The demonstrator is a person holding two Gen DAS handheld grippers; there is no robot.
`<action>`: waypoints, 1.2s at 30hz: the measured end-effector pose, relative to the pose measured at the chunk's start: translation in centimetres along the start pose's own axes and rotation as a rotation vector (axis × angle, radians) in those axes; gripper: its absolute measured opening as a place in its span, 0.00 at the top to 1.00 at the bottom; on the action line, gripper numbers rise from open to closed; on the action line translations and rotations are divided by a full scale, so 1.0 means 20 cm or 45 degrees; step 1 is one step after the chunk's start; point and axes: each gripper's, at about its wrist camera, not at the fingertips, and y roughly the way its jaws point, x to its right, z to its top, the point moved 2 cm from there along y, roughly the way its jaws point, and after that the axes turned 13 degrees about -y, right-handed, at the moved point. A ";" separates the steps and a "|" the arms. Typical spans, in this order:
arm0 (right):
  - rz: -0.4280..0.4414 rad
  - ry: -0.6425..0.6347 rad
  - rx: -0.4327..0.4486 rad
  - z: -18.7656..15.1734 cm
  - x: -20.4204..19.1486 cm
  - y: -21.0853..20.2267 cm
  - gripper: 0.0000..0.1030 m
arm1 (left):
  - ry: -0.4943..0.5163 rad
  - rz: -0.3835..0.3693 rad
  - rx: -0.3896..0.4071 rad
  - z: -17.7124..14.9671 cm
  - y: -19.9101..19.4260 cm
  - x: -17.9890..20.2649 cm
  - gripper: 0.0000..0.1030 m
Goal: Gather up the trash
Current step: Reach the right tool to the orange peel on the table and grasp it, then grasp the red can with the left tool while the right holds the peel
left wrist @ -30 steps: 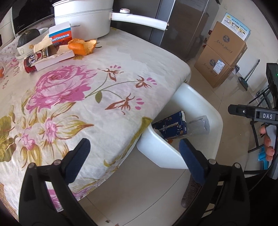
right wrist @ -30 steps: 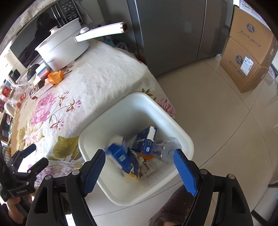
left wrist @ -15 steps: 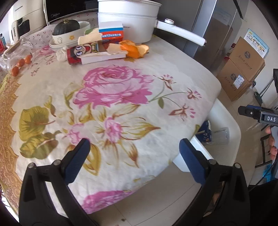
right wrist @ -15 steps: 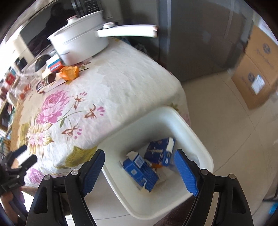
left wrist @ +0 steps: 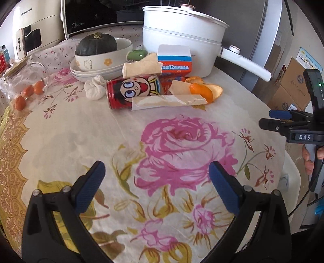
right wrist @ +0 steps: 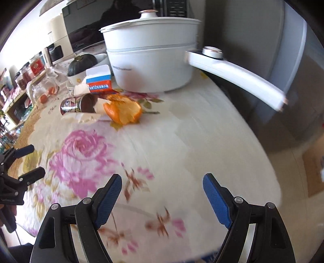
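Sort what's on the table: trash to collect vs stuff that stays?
Trash: red can, orange peel, crumpled tissue, torn paper wrapper, opened carton.

Stays: white pot, squash in its bowl, glass jar, microwave.

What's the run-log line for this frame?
left gripper: open, empty | right gripper: open, empty | both over table | can, peel uncollected

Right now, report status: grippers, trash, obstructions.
Left gripper open, empty; right gripper open, empty. Orange peel and red cartoon-face can on floral tablecloth. White long-handled pot close behind.
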 end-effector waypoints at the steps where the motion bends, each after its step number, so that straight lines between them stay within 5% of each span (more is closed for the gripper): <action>1: 0.019 -0.007 0.005 0.03 -0.01 0.05 0.19 | 0.000 0.007 -0.004 0.01 0.03 -0.02 0.01; 14: 0.123 -0.221 0.161 0.39 -0.15 0.41 0.23 | -0.115 -0.034 0.042 0.17 0.18 -0.27 0.01; 16: 0.150 -0.254 0.176 0.41 -0.17 0.42 0.50 | -0.111 -0.030 0.048 0.24 0.19 -0.29 0.01; 19: 0.173 -0.283 0.194 0.42 -0.20 0.40 0.77 | -0.020 -0.020 0.082 0.36 0.19 -0.28 0.01; 30: 0.302 -0.170 0.179 0.30 -0.10 0.30 0.82 | 0.499 -0.102 -0.109 0.58 0.40 -0.04 0.07; 36: 0.270 -0.168 0.131 0.23 -0.08 0.26 0.82 | 0.502 -0.092 -0.221 0.52 0.47 0.02 0.17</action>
